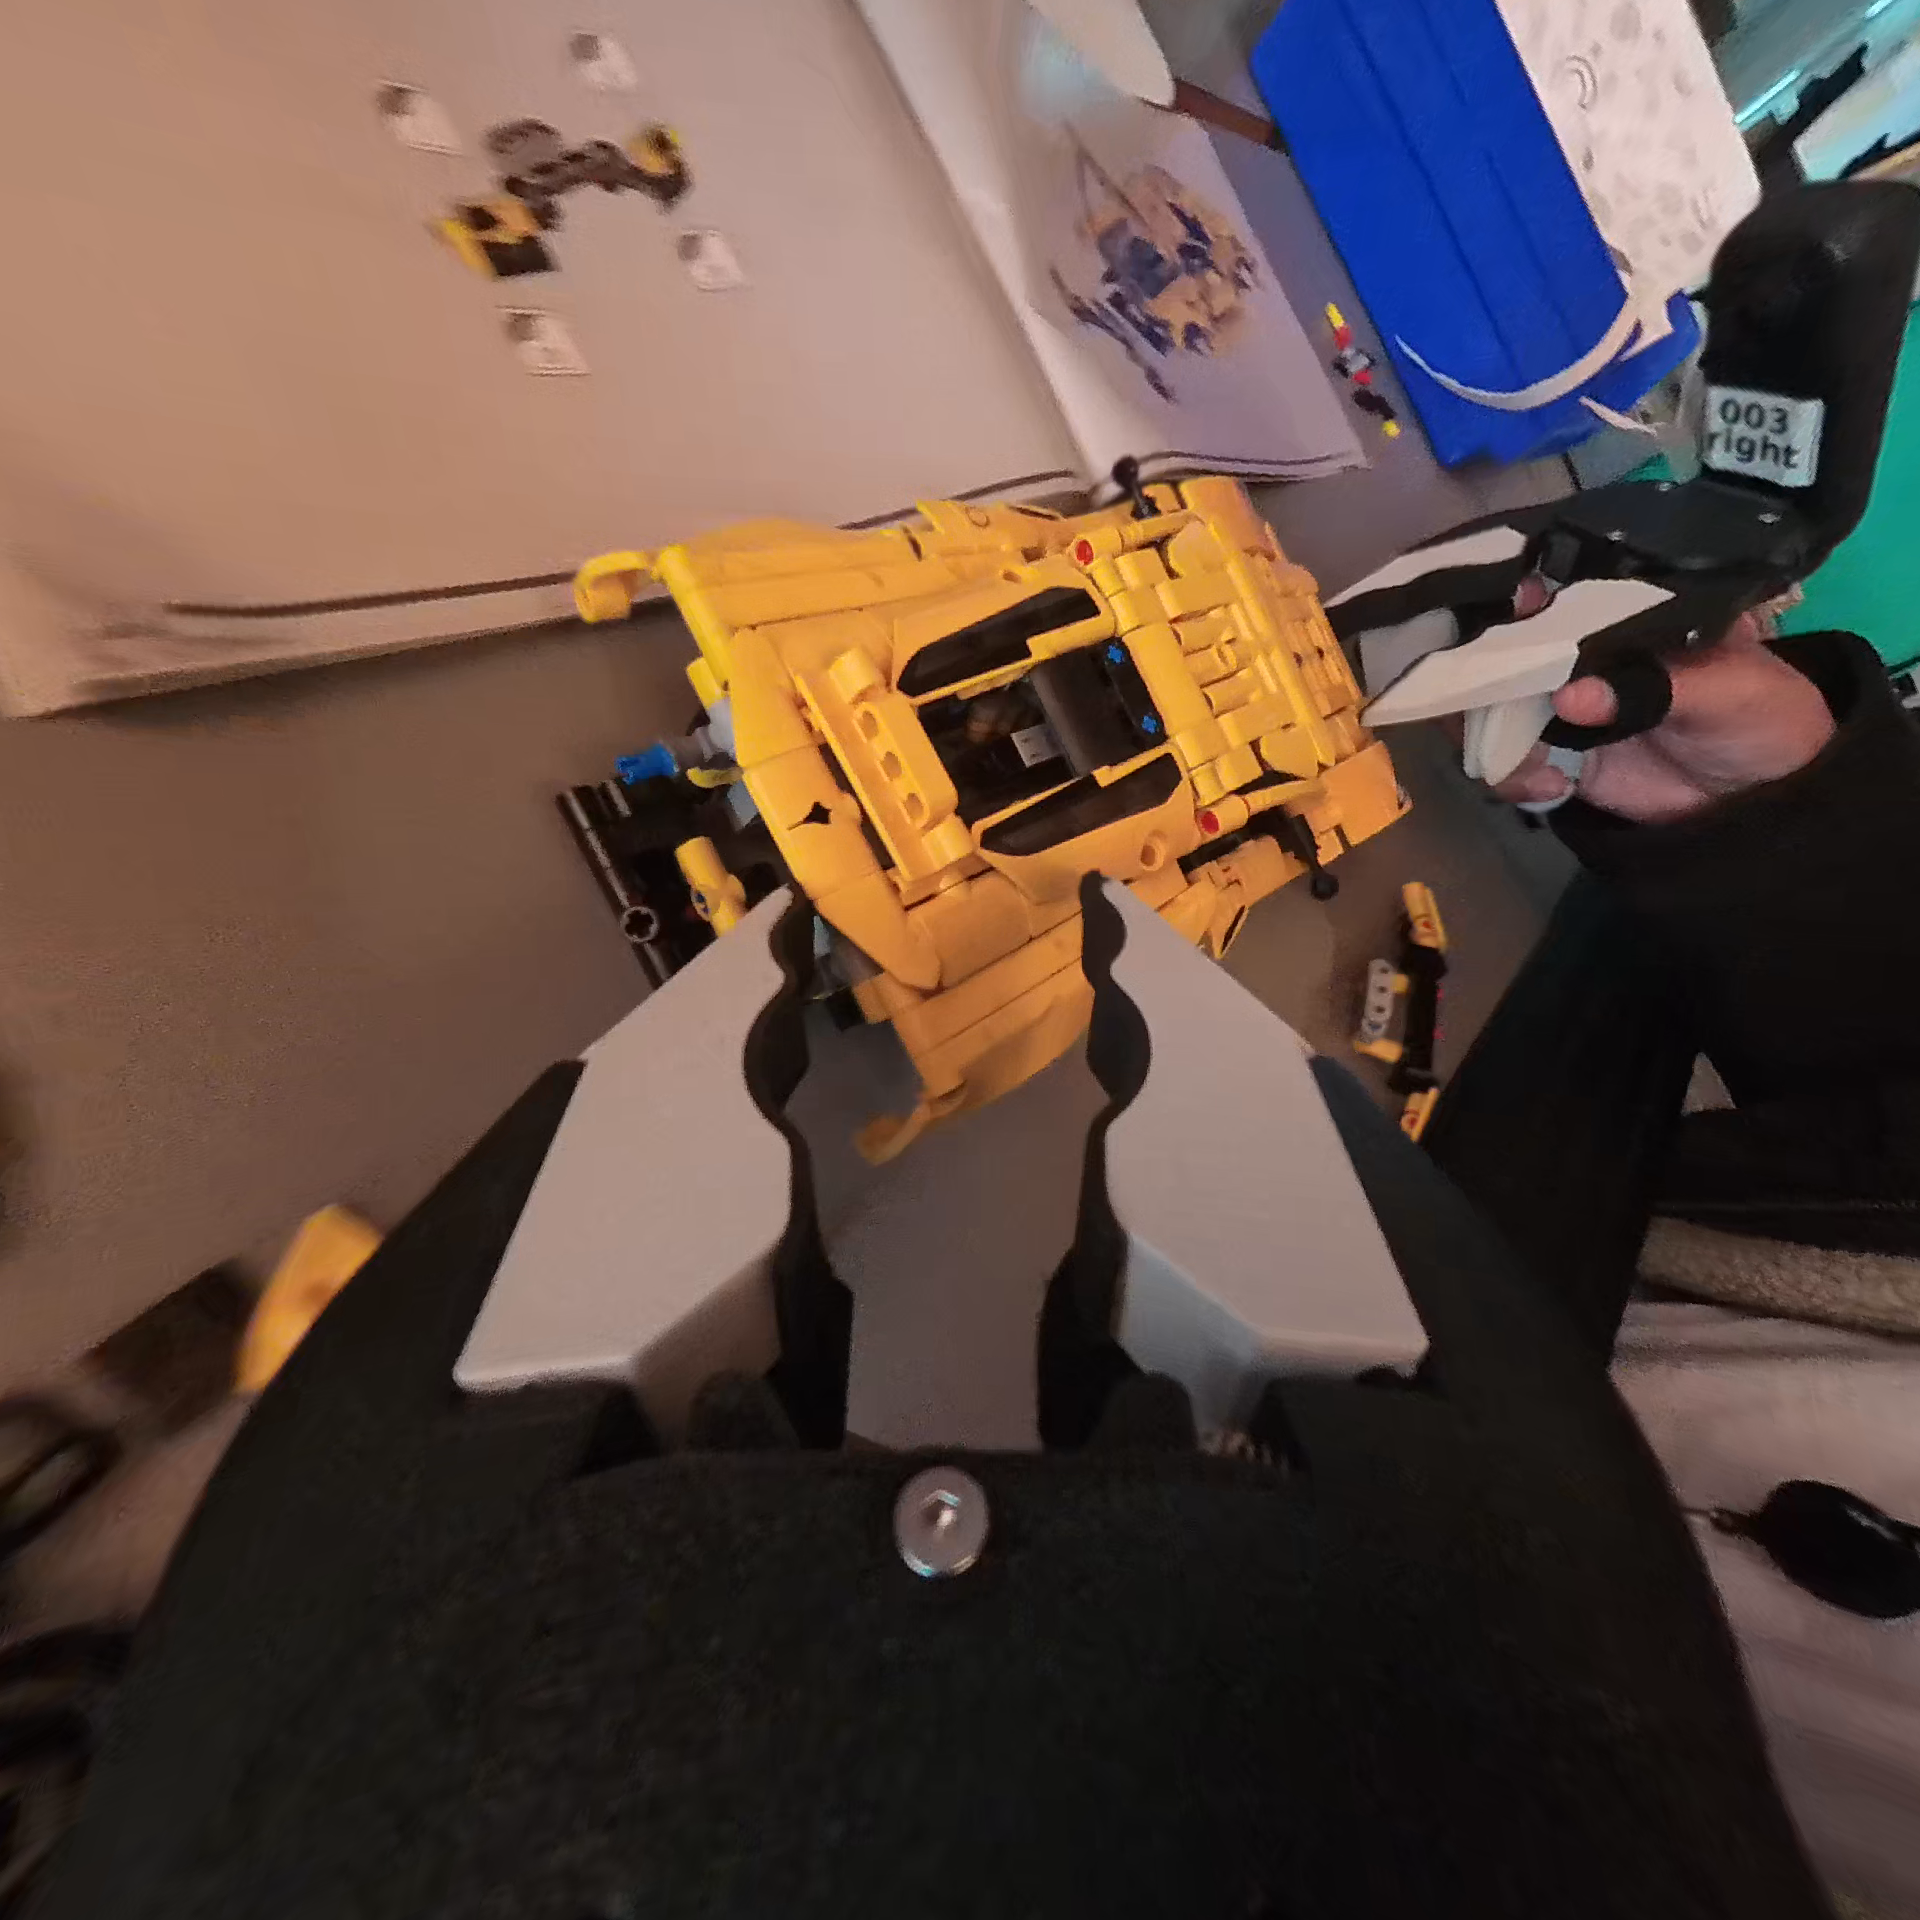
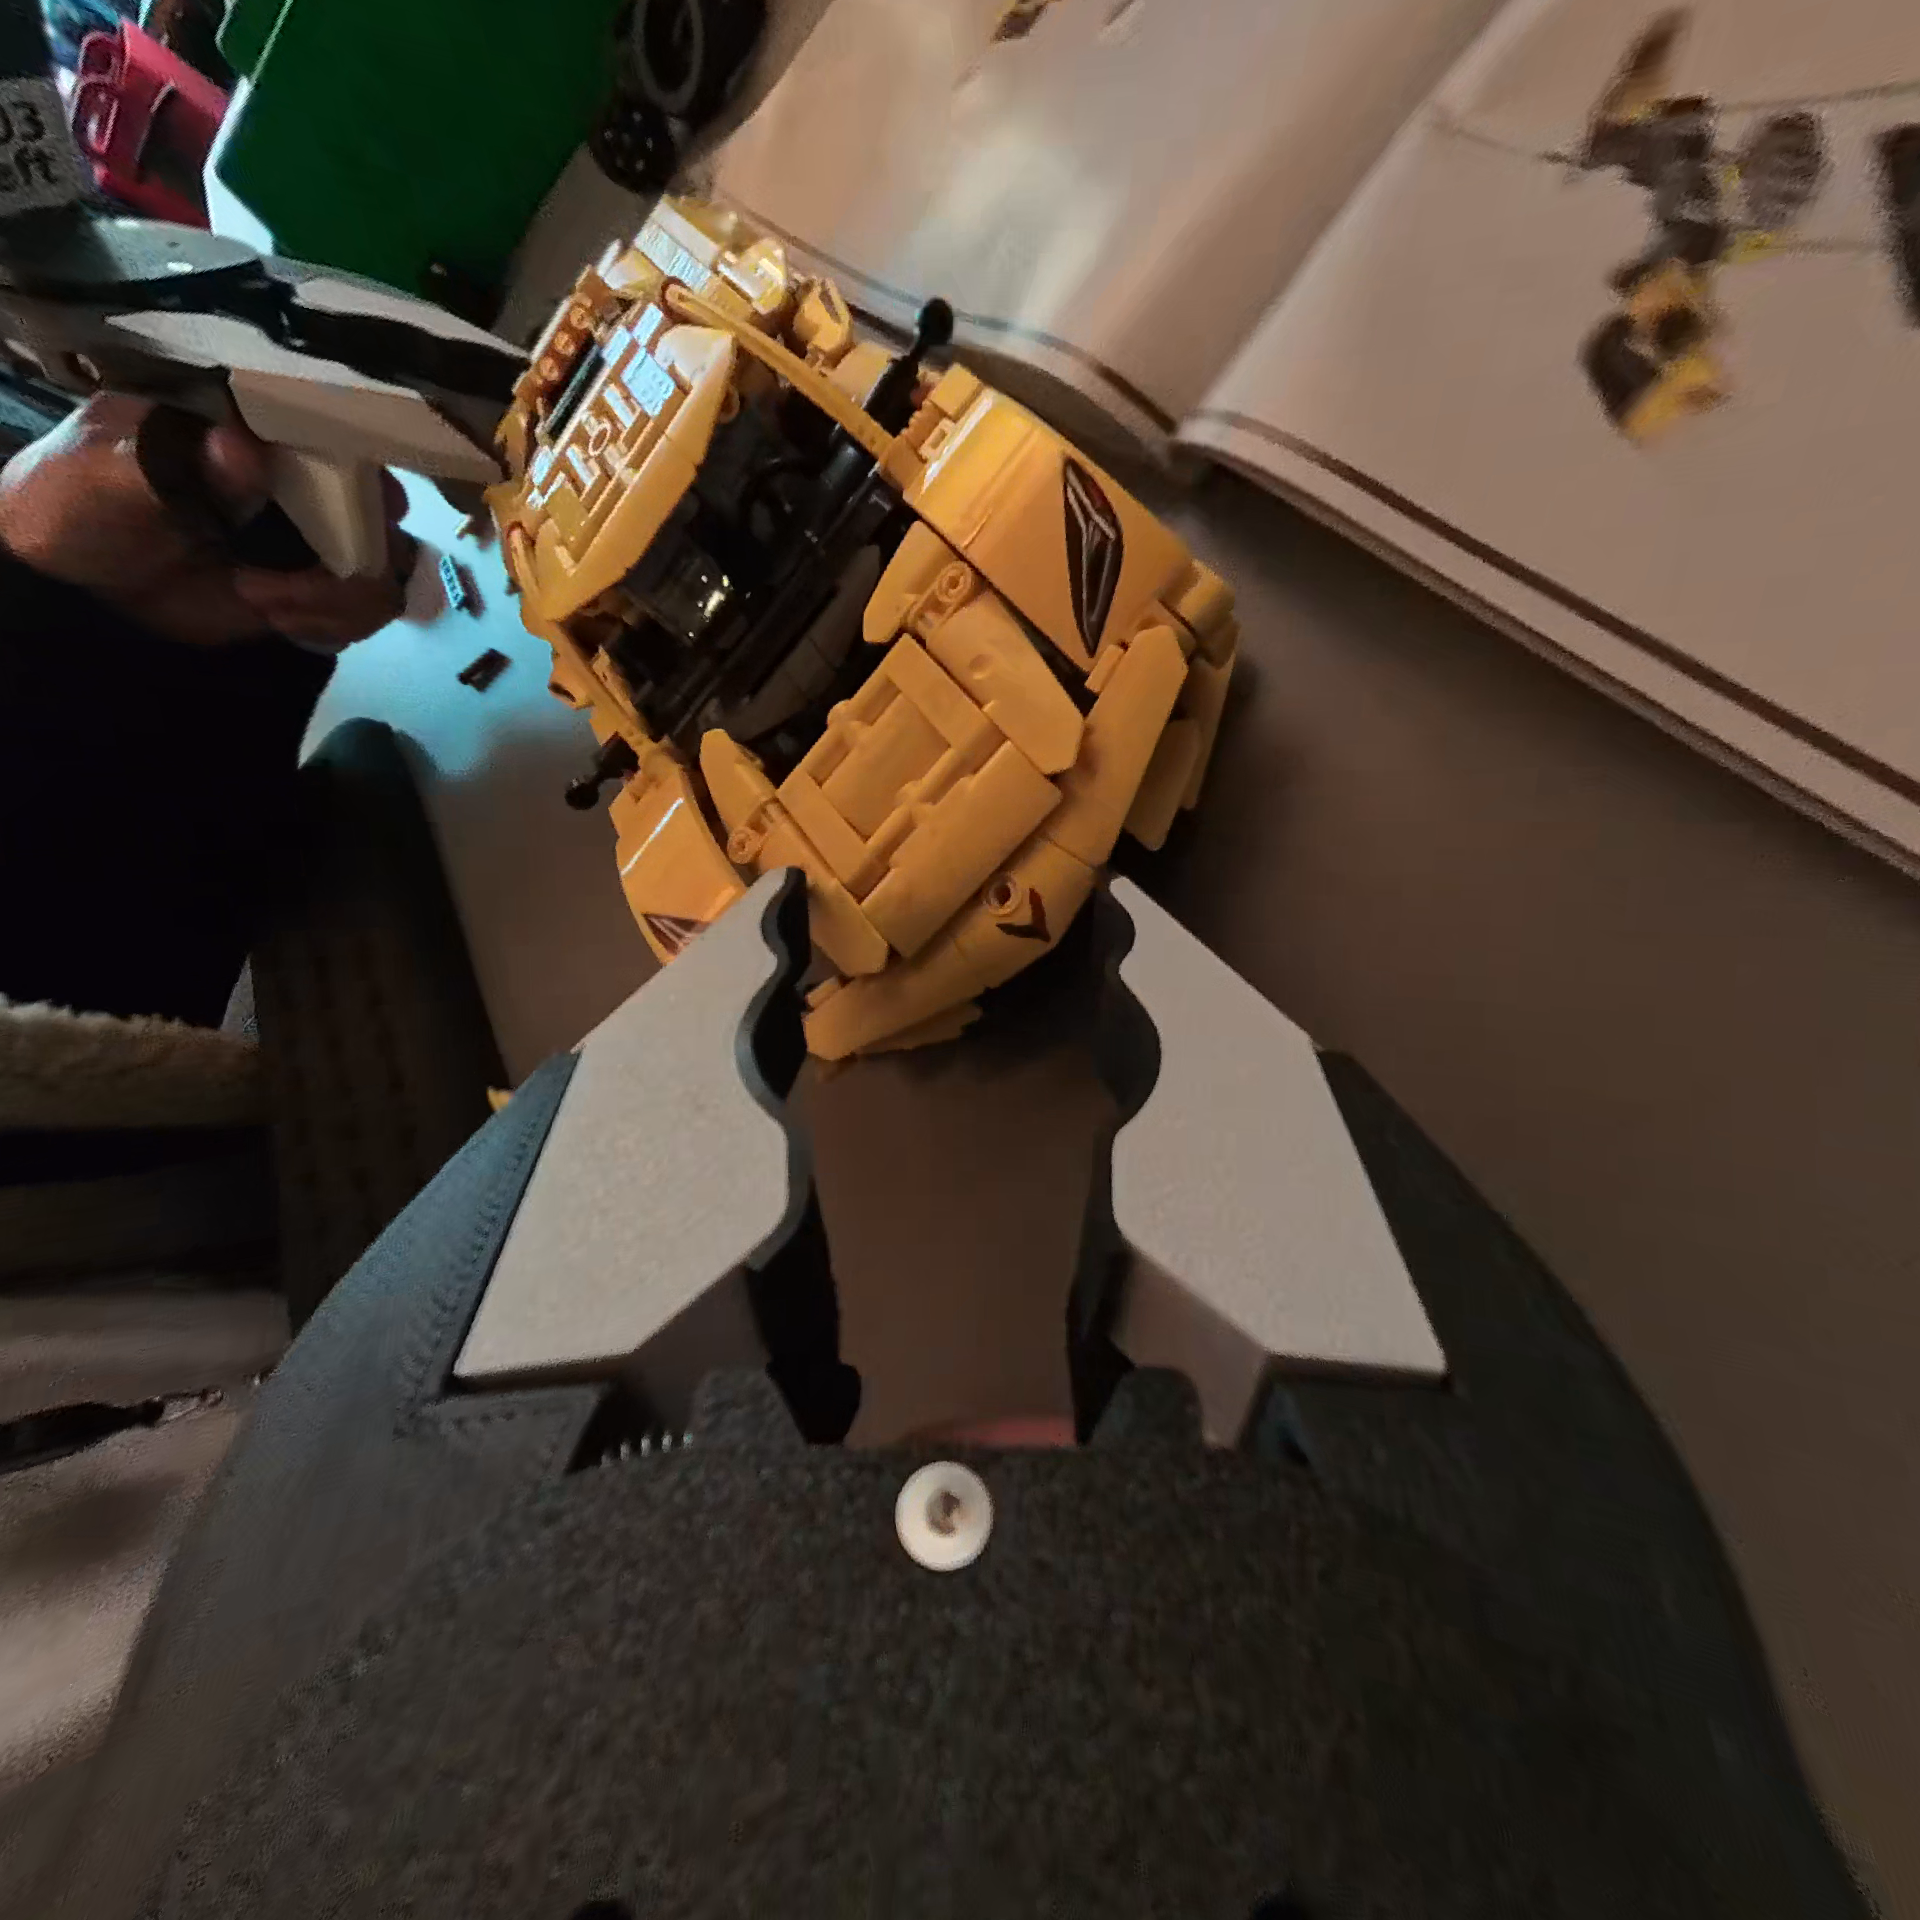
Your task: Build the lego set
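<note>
A yellow lego car (image 1: 1018,748) with black window panels is held tilted above the grey table. My left gripper (image 1: 935,925) has its jaws closed around the car's near end, one finger (image 1: 727,1039) on each side. My right gripper (image 1: 1361,665) shows at the right, held by a hand, its tips on the car's far end. In the right wrist view the car (image 2: 914,644) sits between my right gripper's (image 2: 945,914) fingers, and the left gripper (image 2: 488,416) pinches the opposite end.
An open instruction booklet (image 1: 1174,260) lies behind the car, also in the right wrist view (image 2: 1558,364). A blue bin (image 1: 1455,208) and a green bin (image 2: 416,135) stand at the back. A black-and-yellow subassembly (image 1: 644,862) and loose parts (image 1: 1413,987) lie on the table.
</note>
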`<action>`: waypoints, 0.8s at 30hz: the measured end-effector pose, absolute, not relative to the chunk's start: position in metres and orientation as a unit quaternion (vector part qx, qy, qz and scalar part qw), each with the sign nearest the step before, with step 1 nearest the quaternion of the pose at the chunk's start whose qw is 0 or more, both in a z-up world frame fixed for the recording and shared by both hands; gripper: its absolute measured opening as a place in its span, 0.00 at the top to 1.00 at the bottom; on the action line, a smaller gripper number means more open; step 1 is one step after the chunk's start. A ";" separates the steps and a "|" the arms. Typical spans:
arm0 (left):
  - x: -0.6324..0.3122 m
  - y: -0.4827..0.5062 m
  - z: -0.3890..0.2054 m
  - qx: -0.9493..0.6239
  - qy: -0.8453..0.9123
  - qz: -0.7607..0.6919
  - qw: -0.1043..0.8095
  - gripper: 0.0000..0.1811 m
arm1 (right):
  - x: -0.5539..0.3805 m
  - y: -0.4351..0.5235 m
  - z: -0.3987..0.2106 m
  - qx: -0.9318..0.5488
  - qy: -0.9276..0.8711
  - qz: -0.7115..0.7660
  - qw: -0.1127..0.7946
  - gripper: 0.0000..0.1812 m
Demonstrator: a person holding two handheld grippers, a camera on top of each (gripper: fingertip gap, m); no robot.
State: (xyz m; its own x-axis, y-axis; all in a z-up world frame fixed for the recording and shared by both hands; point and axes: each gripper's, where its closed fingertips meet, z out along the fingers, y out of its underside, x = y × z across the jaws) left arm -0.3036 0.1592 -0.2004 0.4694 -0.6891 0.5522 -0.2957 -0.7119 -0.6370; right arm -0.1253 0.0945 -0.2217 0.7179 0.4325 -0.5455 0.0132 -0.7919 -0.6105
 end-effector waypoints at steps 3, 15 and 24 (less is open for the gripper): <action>-0.271 0.144 -0.201 -0.817 0.317 -0.424 0.227 0.72 | -0.092 0.083 -0.221 -0.880 -0.100 0.349 0.305 0.71; -0.248 0.127 -0.193 -0.802 0.344 -0.442 0.207 0.72 | -0.048 0.072 -0.218 -0.886 -0.085 0.336 0.307 0.72; -0.294 0.198 -0.132 -0.732 0.287 -0.366 0.497 0.72 | 0.032 0.101 -0.169 -0.846 -0.017 0.079 0.527 0.70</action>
